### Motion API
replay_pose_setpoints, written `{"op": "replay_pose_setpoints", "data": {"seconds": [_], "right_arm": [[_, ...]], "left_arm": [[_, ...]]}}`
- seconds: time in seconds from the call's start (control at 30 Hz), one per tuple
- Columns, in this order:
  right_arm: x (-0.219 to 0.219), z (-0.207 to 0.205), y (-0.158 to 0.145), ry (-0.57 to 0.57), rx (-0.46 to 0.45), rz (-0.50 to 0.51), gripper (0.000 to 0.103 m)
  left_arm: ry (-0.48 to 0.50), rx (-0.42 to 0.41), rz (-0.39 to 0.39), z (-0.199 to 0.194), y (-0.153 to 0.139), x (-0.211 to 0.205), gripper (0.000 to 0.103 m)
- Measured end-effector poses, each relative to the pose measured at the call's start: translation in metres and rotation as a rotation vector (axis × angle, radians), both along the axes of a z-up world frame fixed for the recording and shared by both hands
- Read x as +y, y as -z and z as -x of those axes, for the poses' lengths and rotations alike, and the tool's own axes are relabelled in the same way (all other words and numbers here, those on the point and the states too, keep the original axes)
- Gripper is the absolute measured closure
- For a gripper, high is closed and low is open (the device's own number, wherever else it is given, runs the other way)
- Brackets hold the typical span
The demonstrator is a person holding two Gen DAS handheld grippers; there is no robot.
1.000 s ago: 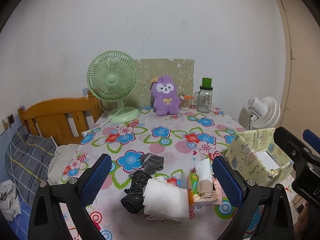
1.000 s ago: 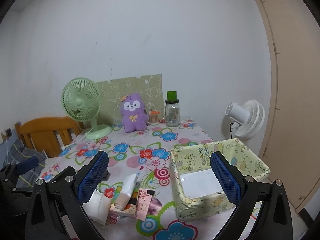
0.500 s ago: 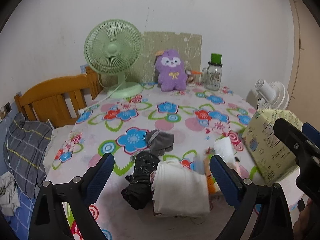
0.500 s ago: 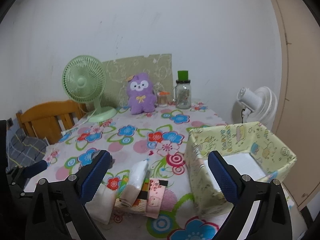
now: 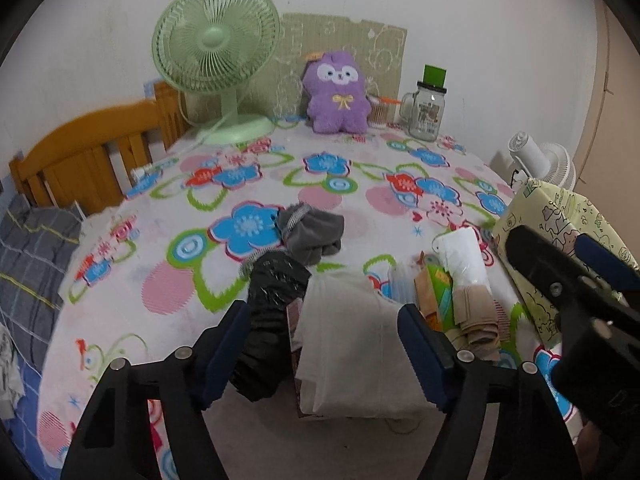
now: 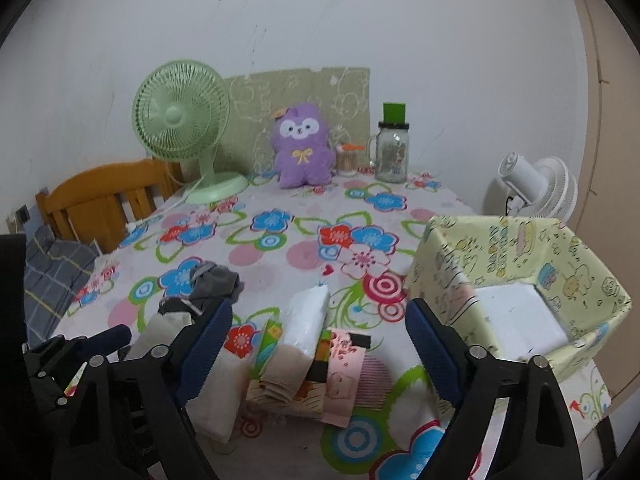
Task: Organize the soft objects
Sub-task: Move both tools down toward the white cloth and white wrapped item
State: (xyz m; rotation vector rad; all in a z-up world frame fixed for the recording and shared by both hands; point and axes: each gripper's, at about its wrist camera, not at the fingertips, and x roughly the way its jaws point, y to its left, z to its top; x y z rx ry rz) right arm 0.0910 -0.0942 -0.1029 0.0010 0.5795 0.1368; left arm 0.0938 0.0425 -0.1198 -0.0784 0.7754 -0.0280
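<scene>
Soft items lie in a heap at the near edge of the flowered table (image 5: 328, 160). My left gripper (image 5: 324, 346) hangs low over it, jaws closing. A white folded cloth (image 5: 348, 336) and a black rolled bundle (image 5: 272, 308) sit between its pads, with no press visible. A grey sock (image 5: 312, 232) lies just beyond. My right gripper (image 6: 318, 354) is to the right, jaws also closing, over a beige folded cloth (image 6: 280, 378), a white packet (image 6: 306, 320) and a pink card (image 6: 344, 380) without touching them. The yellow paper box (image 6: 520, 264) stands open at the right.
At the back stand a green fan (image 5: 216, 40), a purple plush (image 5: 336, 92), a glass jar (image 5: 428, 112) and a card board. A wooden bed frame (image 5: 80, 160) and bedding lie left of the table. A white fan (image 6: 536, 184) is behind the box.
Both grippers have come down and forward toward the heap, tilting lower. Their jaws have narrowed. The white cloth and black bundle now lie between the left pads.
</scene>
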Motion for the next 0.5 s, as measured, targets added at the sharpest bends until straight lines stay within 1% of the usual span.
{"op": "replay_pose_setpoints", "data": {"seconds": [0.1,0.2,0.27,0.3,0.4,0.47,0.5], "right_arm": [[0.004,-0.006,0.007,-0.016,0.033,0.002,0.02],[0.008,-0.009,0.013,-0.024,0.053,0.006,0.023],[0.009,-0.013,0.018,-0.026,0.074,0.002,0.028],[0.008,-0.015,0.02,-0.027,0.085,-0.002,0.029],[0.007,-0.023,0.029,-0.024,0.13,-0.017,0.042],[0.007,-0.027,0.033,-0.025,0.159,-0.025,0.055],[0.007,-0.029,0.035,-0.028,0.167,-0.03,0.058]], "left_arm": [[0.01,0.021,0.028,-0.002,0.004,0.001,0.034],[0.022,0.024,0.03,-0.003,0.006,0.0,0.042],[0.034,0.03,0.029,-0.004,0.007,-0.002,0.05],[0.038,0.031,0.027,-0.004,0.008,-0.003,0.051],[0.038,0.022,-0.002,-0.004,0.009,-0.006,0.056],[0.04,0.016,-0.019,-0.004,0.009,-0.007,0.06],[0.04,0.013,-0.031,-0.004,0.01,-0.008,0.06]]}}
